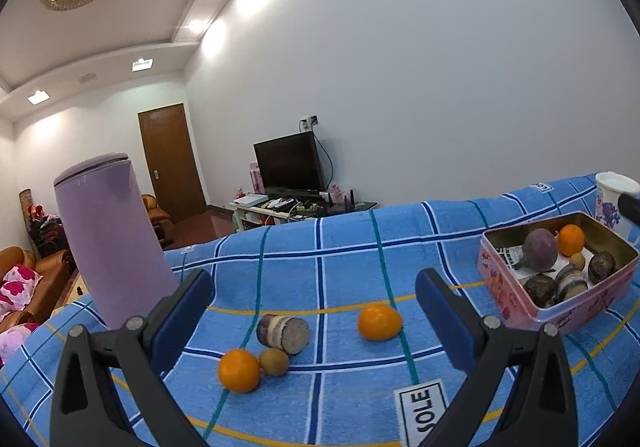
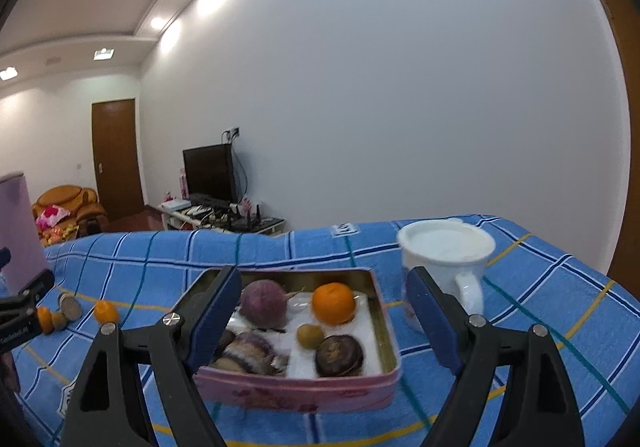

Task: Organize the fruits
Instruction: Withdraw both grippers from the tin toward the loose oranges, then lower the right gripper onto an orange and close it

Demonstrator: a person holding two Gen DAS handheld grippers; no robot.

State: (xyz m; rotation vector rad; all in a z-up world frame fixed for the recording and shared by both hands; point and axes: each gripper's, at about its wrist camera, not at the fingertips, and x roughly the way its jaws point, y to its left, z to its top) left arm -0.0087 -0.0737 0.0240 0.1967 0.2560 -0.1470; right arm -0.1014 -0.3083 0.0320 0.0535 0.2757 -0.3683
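Four loose pieces lie on the blue checked cloth (image 1: 352, 255) ahead of the left gripper (image 1: 314, 303), its fingers apart and empty: the oval orange (image 1: 379, 321) nearest centre. The right gripper (image 2: 324, 321) (also spread, empty) faces the pink tin (image 2: 304, 391), well apart from them.

Checked cloth (image 1: 352, 247) — fruit, tin (image 2: 304, 393), mug (image 2: 444, 259).

I count three oranges: two on the cloth (image 1: 239, 370) (image 1: 379, 321), one in the tin (image 2: 333, 303). Two small brown fruits (image 1: 274, 362) (image 2: 310, 335), one pink tin (image 2: 296, 391), one mug (image 2: 448, 259), one purple canister (image 1: 108, 243).
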